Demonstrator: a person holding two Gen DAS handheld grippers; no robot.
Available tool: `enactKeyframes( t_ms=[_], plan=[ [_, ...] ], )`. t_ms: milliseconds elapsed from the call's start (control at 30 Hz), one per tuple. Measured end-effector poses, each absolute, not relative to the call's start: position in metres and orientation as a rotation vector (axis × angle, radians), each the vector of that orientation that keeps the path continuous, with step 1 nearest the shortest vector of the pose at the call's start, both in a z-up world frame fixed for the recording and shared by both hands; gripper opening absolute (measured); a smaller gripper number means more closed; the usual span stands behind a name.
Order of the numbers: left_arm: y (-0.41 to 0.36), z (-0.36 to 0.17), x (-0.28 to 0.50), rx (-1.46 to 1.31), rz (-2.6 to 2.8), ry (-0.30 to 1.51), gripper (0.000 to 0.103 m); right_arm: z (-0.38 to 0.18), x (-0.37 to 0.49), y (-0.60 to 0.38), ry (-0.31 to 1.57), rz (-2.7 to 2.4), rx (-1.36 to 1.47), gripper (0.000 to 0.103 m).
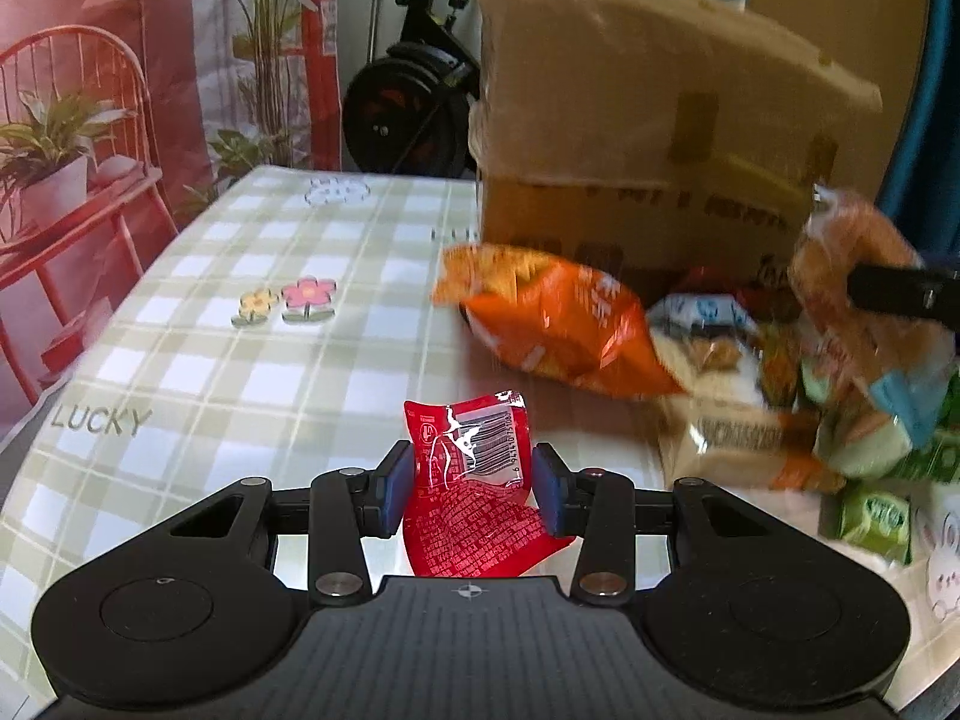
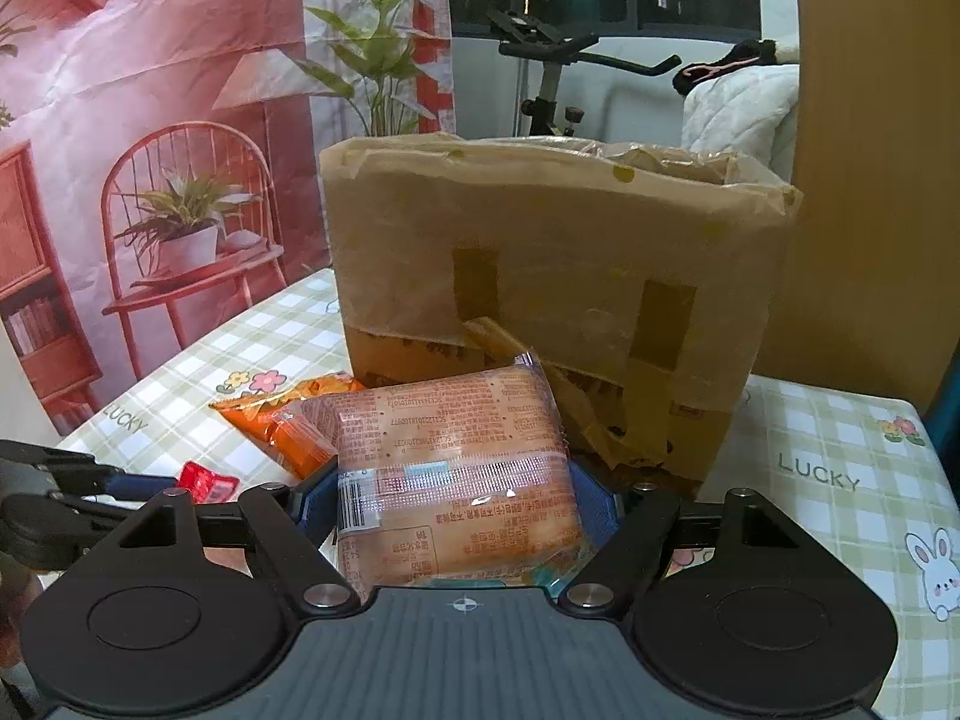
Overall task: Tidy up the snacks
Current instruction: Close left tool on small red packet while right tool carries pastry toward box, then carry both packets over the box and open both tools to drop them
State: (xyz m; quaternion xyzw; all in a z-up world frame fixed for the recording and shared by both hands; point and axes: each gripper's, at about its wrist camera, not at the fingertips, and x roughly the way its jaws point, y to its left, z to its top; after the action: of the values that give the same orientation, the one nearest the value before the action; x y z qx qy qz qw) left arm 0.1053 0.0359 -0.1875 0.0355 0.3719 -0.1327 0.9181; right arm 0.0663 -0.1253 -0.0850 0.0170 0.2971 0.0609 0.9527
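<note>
Above the checked tablecloth (image 1: pixel 198 324), near the cardboard box (image 2: pixel 540 252), my left gripper (image 1: pixel 473 483) pinches a red packet (image 1: pixel 474 480) while my right gripper (image 2: pixel 456 516) clamps a wrapped bun (image 2: pixel 450 468).

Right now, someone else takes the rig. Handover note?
Left gripper: fingers shut on the small red packet, lifted just off the table.
Right gripper: shut on the clear-wrapped bread pack, held up in front of the cardboard box.
On the table by the box: orange chip bag, green packets, and several more mixed snacks.
Done: two items picked up.
Left: place both, likely in the box, then sort the pile.
</note>
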Motion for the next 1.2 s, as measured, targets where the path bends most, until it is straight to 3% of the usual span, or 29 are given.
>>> enactKeyframes(
  t_ms=[633, 1200],
  plan=[
    [0.007, -0.076, 0.148, 0.038, -0.318, 0.466, 0.045, -0.009, 0.094, -0.164, 0.425, 0.052, 0.018, 0.073],
    [-0.061, -0.016, 0.22, 0.107, -0.348, 0.358, 0.045, 0.046, 0.18, -0.202, 0.346, 0.001, -0.036, 0.074]
  ],
)
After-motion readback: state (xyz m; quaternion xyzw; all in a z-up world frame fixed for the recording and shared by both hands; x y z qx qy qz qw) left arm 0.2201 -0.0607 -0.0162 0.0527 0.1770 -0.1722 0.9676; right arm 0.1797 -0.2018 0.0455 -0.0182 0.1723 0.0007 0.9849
